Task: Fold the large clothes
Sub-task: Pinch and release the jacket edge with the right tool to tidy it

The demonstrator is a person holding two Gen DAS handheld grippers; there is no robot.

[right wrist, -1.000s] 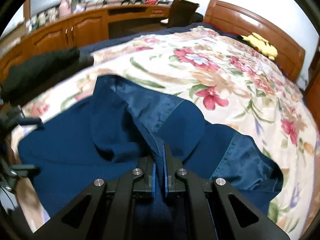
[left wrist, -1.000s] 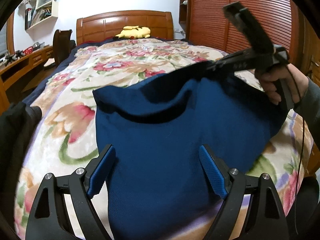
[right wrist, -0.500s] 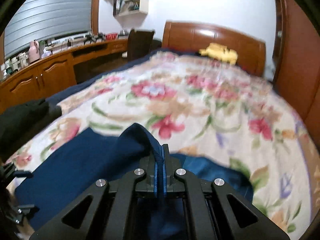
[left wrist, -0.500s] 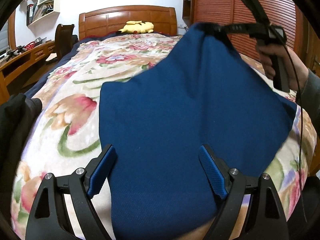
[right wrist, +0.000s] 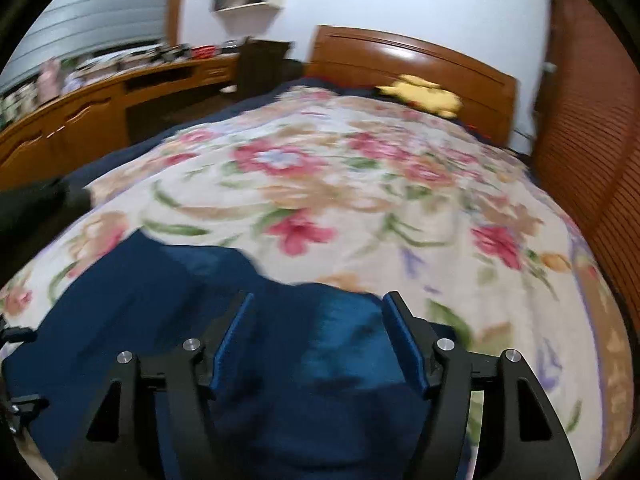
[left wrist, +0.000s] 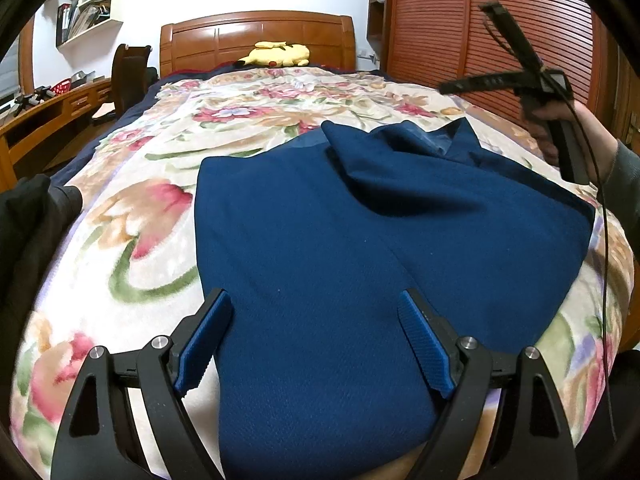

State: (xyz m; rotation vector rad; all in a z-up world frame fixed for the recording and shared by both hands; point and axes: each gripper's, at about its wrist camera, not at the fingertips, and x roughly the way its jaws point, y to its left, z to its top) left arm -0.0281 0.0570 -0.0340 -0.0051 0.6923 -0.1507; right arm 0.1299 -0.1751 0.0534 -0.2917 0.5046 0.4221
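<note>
1. Now the blue garment (left wrist: 320,240) lies flat on the bed (left wrist: 140,208), long axis running away from me toward the headboard; its far right corner is rumpled.
2. Left tongs (left wrist: 316,340) spread, straddling the near hem; right tongs (right wrist: 320,340) spread, empty, nearer that rumple.

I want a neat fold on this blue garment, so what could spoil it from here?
The flap just laid on the blue garment sits bunched and rumpled near its far edge; folding over it may trap creases. Both the left tool and right tool are open, so nothing holds the cloth from sliding on the floral blanket.
</note>
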